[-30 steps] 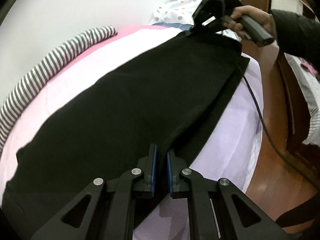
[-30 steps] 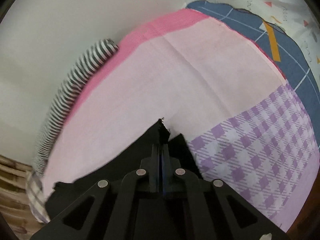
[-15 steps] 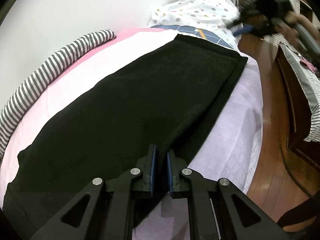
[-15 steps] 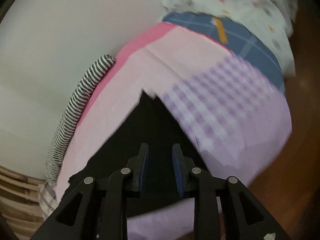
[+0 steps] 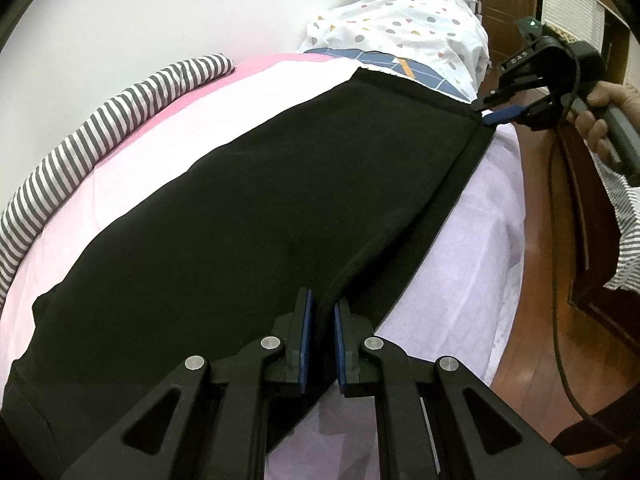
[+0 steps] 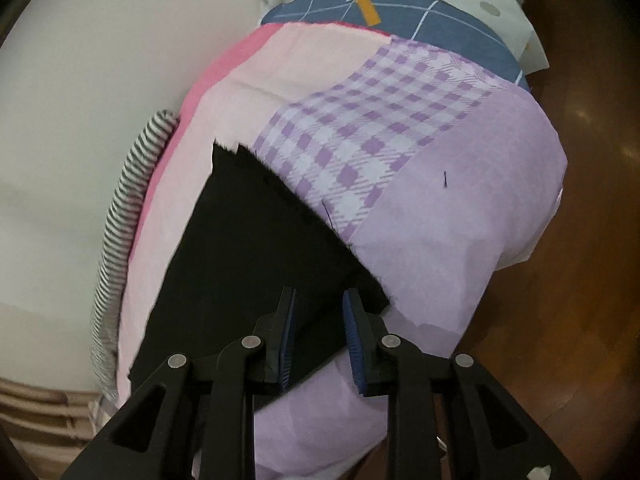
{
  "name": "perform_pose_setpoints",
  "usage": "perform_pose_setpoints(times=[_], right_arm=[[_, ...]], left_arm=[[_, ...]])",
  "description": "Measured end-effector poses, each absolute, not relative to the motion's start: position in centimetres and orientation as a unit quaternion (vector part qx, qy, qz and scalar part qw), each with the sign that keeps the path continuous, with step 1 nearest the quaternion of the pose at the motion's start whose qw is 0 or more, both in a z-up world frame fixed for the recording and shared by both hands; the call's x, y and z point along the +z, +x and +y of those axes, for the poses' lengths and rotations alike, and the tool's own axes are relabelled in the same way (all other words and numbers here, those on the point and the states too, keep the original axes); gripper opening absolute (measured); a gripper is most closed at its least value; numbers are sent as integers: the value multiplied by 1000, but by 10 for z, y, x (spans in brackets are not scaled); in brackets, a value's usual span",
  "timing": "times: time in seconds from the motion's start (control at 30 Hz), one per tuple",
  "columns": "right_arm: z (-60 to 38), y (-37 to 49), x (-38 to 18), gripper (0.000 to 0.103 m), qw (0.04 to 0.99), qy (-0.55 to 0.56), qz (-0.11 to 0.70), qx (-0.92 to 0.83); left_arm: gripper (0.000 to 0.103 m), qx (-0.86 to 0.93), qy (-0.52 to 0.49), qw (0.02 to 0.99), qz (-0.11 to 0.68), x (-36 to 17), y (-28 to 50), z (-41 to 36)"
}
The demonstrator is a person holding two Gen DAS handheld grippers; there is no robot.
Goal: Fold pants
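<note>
Black pants [image 5: 260, 208] lie folded lengthwise along the bed, one long edge doubled near the bed's right side. My left gripper [image 5: 322, 300] is shut on a raised fold of that edge at the near end. At the far end, a hand holds my right gripper [image 5: 486, 114] beside the pants' right corner. In the right wrist view, my right gripper [image 6: 320, 296] is open just above the corner of the pants [image 6: 248, 248]. Its blue pads stand apart and no cloth is pinched between them.
The pink and lilac bed sheet [image 5: 472, 248] drops off to a wooden floor [image 5: 532, 320] on the right, where a black cable [image 5: 554, 280] trails. A striped bolster [image 5: 100, 128] runs along the wall. A dotted white cloth pile [image 5: 400, 12] sits past the pants.
My right gripper let go of the pants' far corner, opened, and swung across the hem to the right corner. The left gripper kept its grip and did not move.
</note>
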State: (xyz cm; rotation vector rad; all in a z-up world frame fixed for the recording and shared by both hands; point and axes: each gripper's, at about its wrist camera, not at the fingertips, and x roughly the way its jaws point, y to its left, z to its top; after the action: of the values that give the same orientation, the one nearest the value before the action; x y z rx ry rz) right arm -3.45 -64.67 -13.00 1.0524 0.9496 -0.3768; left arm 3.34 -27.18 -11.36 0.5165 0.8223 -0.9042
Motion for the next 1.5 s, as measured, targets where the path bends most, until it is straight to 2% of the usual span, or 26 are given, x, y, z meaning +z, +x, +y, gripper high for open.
perform_pose_setpoints(times=[0.1,0.2,0.3,0.5,0.83,0.9,1.0,1.1,1.37,1.5], right_arm=[[-649,-33,-134,23,743,496,414,-175],[-650,-30,-137,8,740,507,406,-175],[-646,-31,-130,4,755,490,398,-178],[-633,-44,-98,3,784,449,377,-203],[-628,-52,-119,3,772,407,415,-256],[-630,-53,-122,3,768,408,420,-260],[-628,-49,-122,9,766,397,436,-256],[-623,-49,-112,28,767,394,440,-250],[-590,-37,-54,30,809,343,414,-237],[-549,4,-33,40,837,309,423,-157]], left_arm=[[10,-425,236,786,382,-110,37,-271],[10,-425,240,785,383,-110,36,-271],[10,-424,251,785,376,-111,33,-273],[10,-438,251,780,369,-106,29,-268],[10,-452,256,768,376,-114,30,-268],[14,-449,250,769,381,-114,32,-268],[20,-443,239,769,394,-114,37,-268],[41,-430,223,770,416,-111,44,-266],[49,-432,160,793,400,-71,51,-222],[51,-375,118,832,390,-51,73,-171]])
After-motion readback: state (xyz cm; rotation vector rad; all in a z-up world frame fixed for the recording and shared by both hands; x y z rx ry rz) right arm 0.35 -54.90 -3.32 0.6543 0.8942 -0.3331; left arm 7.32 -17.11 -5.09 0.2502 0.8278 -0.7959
